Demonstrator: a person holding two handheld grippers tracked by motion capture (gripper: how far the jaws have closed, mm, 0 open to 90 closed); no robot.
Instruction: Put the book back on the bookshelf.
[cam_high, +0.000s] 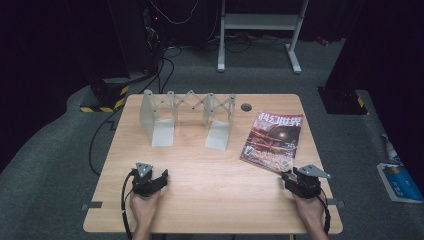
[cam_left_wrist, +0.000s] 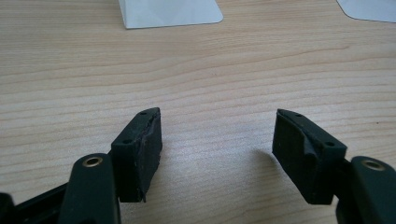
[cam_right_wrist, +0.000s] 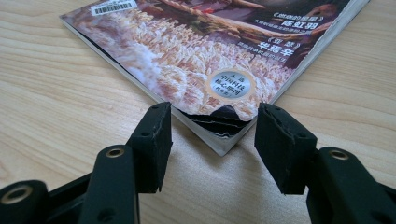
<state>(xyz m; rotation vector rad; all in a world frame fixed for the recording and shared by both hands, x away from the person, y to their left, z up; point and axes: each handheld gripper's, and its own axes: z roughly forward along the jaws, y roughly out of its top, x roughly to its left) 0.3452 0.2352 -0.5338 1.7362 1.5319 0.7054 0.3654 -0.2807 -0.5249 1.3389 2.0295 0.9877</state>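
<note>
A magazine (cam_high: 272, 137) with a red and orange cover lies flat on the right side of the wooden table (cam_high: 200, 175). My right gripper (cam_high: 286, 176) rests open on the table at the magazine's near corner. In the right gripper view that worn corner of the magazine (cam_right_wrist: 201, 56) points into the gap of the right gripper (cam_right_wrist: 212, 113), whose jaws touch nothing. At the table's near left my left gripper (cam_high: 162, 176) sits open. In its own view the left gripper (cam_left_wrist: 217, 135) has only bare wood between its jaws.
An expanding grey metal book rack (cam_high: 187, 102) stands at the back of the table, with two flat base plates (cam_high: 162, 132) reaching forward; one plate (cam_left_wrist: 170, 11) lies ahead of the left gripper. A round grey grommet (cam_high: 246, 106) sits behind the magazine. Cables and a frame lie on the floor beyond.
</note>
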